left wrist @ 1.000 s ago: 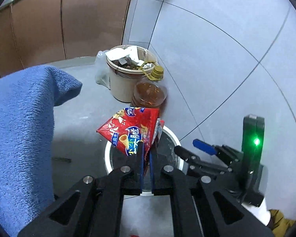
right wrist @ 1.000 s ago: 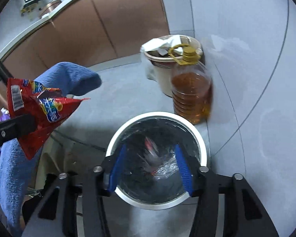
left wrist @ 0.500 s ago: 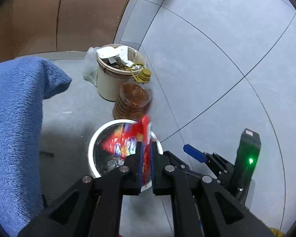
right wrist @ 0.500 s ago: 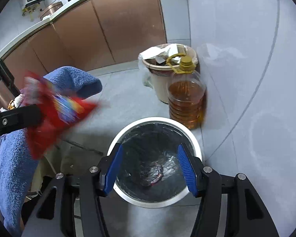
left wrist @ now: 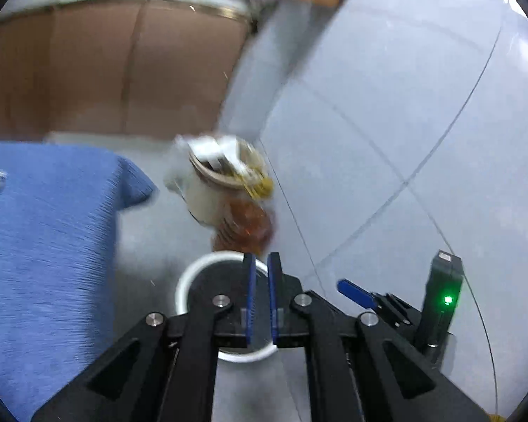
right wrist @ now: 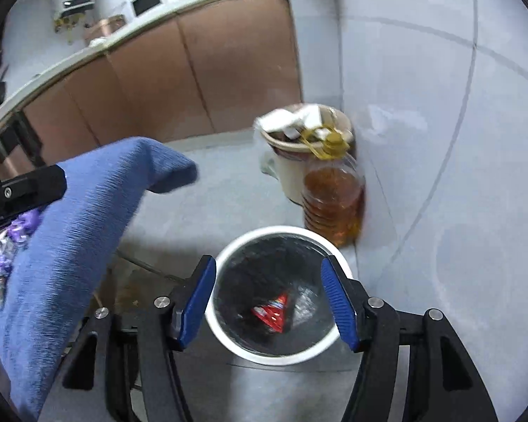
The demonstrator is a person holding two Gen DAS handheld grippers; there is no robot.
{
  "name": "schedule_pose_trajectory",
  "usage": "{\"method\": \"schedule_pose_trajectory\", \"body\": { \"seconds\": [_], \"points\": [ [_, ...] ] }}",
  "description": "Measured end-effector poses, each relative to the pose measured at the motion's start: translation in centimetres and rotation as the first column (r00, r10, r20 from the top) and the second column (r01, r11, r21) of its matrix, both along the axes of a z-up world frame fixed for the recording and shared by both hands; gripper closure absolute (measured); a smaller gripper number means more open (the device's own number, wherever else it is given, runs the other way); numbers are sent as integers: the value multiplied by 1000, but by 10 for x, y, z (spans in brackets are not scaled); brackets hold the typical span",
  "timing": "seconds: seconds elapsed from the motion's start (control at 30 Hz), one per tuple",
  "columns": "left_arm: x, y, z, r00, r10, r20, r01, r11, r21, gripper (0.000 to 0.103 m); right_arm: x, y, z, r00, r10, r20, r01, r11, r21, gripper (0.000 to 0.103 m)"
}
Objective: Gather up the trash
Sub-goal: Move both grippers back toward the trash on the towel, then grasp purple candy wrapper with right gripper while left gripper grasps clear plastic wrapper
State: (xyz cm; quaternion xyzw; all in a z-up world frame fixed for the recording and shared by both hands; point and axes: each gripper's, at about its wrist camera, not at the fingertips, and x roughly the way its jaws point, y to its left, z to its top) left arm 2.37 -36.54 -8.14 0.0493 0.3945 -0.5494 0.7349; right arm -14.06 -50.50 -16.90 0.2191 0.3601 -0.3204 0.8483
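A white-rimmed trash bin with a black liner (right wrist: 225, 330) stands on the grey floor; it also shows in the left wrist view (left wrist: 186, 285). A red snack wrapper (right wrist: 272, 313) lies inside it. My left gripper (left wrist: 260, 274) is above the bin, its blue pads nearly together with a thin gap and nothing between them. My right gripper (right wrist: 267, 283) is open wide and empty over the bin. The left gripper's black finger (right wrist: 24, 186) shows at the left edge of the right wrist view.
A blue towel (right wrist: 70, 232) covers a surface at left, with purple wrappers (right wrist: 14, 235) on it. A beige bucket full of paper trash (right wrist: 299, 140) and an oil jug (right wrist: 334, 200) stand by the tiled wall. Brown cabinets are behind.
The red wrapper has left my left gripper and dropped into the bin. The left gripper has lifted and tilted up; the view is blurred with motion. The right gripper has stayed open.
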Motion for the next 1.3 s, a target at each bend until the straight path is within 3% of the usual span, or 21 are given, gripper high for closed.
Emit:
{"method": "schedule_pose_trajectory", "body": {
  "seconds": [0.13, 0.2, 0.27, 0.3, 0.43, 0.6, 0.87, 0.97, 1.17, 1.3],
  "points": [
    [9, 49, 24, 996, 63, 65, -61, 998, -28, 96, 11, 28, 34, 995, 84, 61, -80, 995, -56, 39],
    [15, 79, 33, 993, 96, 72, -93, 994, -53, 89, 16, 43, 52, 988, 124, 89, -116, 989, -87, 39],
    [22, 114, 41, 984, 153, 93, -145, 986, -83, 47, 20, 60, 72, 979, 166, 119, -152, 981, -121, 38],
    [21, 127, 45, 976, 186, 111, -176, 979, -98, 42, 22, 71, 84, 971, 193, 141, -173, 975, -142, 38],
    [21, 190, 52, 938, 300, 173, -279, 951, -133, 42, 25, 106, 120, 943, 273, 190, -235, 951, -201, 37],
    [35, 260, 43, 893, 412, 179, -393, 910, -135, 39, 35, 145, 150, 898, 373, 233, -321, 918, -232, 35],
    [73, 330, 3, 803, 563, 197, -556, 826, -95, 39, 75, 179, 158, 839, 491, 234, -439, 866, -240, 30],
    [90, 340, -14, 791, 583, 185, -583, 810, -64, 39, 100, 188, 147, 821, 531, 211, -489, 844, -221, 28],
    [129, 344, -57, 796, 593, 126, -601, 798, 44, 39, 159, 205, 111, 783, 604, 152, -587, 797, -141, 27],
    [150, 337, -81, 794, 597, 110, -607, 788, 106, 39, 212, 223, 80, 740, 662, 114, -659, 749, -73, 27]
  ]
}}
